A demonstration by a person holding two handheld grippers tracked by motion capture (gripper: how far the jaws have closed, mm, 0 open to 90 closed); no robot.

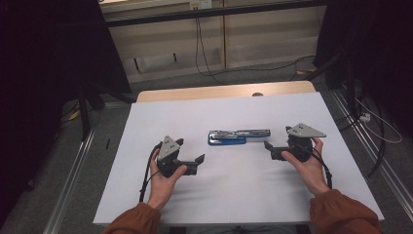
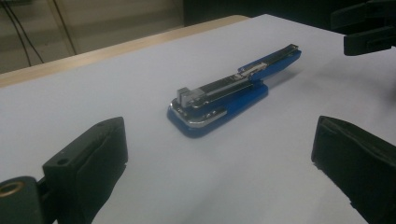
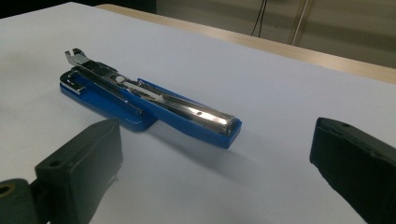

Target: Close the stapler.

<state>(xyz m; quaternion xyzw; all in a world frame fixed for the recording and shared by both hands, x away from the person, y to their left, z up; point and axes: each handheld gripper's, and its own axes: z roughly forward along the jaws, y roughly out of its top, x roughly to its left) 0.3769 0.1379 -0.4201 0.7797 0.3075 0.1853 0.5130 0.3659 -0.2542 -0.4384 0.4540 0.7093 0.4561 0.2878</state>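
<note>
Left gripper (image 1: 194,162) held left of the blue stapler (image 1: 238,136), near it but apart; fingers (image 2: 88,156) spread wide, nothing between them. Stapler found lying flat near the middle of the white surface (image 1: 229,195), its top swung open and stretched out in line with the base. Right gripper (image 1: 271,150) held right of the stapler, likewise near and apart; fingers (image 3: 79,165) wide, gripping nothing.

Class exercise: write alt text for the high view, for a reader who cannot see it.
A blue stapler, swung open flat, lies mid-table on a white table. The left gripper and right gripper, one in each hand, flank it with jaws open, touching nothing.
</note>
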